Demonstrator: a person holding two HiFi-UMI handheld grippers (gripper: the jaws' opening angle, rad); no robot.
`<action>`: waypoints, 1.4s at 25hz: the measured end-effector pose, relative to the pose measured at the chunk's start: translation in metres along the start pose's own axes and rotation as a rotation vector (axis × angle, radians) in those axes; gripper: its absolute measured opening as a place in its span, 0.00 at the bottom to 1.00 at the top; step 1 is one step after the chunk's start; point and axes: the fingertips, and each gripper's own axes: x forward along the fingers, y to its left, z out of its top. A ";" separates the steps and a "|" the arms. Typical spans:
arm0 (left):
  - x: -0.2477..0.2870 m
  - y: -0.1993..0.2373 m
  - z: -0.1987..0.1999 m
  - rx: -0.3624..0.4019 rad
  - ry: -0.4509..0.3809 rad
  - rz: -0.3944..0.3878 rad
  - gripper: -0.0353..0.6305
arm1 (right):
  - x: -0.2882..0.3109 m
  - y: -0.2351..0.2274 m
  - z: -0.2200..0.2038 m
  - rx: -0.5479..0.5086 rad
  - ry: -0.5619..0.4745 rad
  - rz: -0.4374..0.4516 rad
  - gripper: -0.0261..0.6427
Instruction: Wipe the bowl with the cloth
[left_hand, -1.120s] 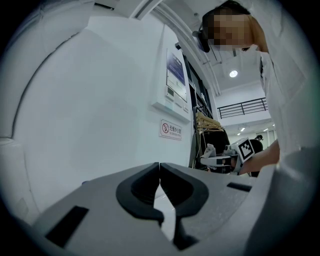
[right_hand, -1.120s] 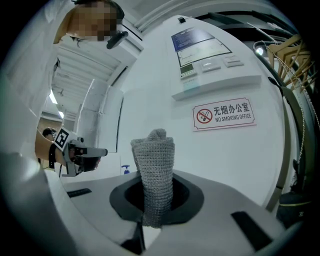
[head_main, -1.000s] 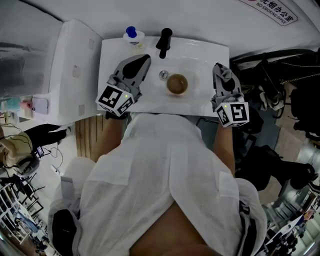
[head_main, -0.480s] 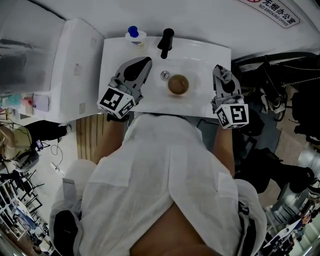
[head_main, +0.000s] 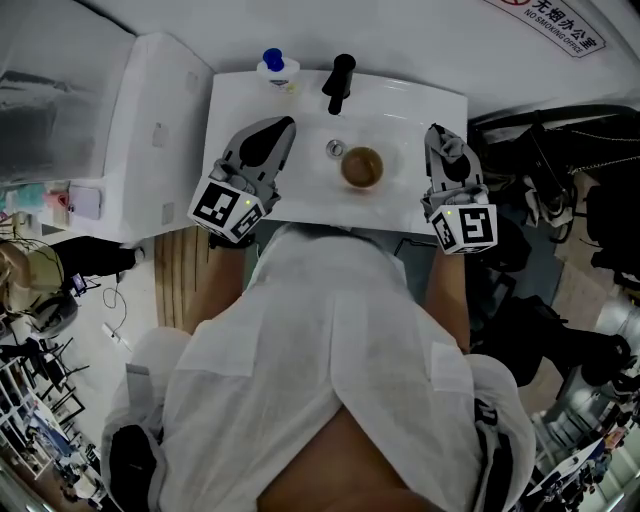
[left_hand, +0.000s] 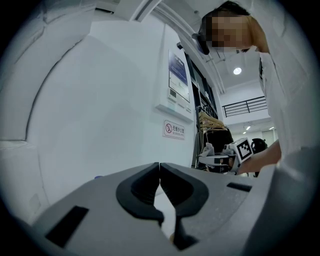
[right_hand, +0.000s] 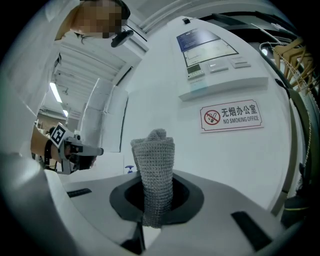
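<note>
Cut-off wall sign (head_main: 552, 24), indistinct bowl (head_main: 361, 167) interior

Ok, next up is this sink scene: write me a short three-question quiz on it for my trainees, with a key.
1. True or false: the left tongs grip the cloth.
2. Where does the brown bowl stand? A) in the white sink; B) on the floor; C) on top of the tap.
3. What colour is the cap of the bottle beside the black tap?
Key: 1 false: the left tongs are shut and empty, and the right tongs hold the cloth. 2 A. 3 blue.
</note>
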 end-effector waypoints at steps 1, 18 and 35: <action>-0.001 0.000 0.001 -0.001 -0.004 0.003 0.07 | 0.000 0.002 0.001 -0.005 0.000 0.003 0.10; 0.003 -0.016 0.017 0.027 -0.024 -0.027 0.07 | -0.022 0.005 0.021 -0.014 -0.055 -0.011 0.10; 0.031 -0.017 0.019 0.030 -0.008 -0.059 0.07 | -0.015 -0.012 0.020 -0.019 -0.032 -0.001 0.10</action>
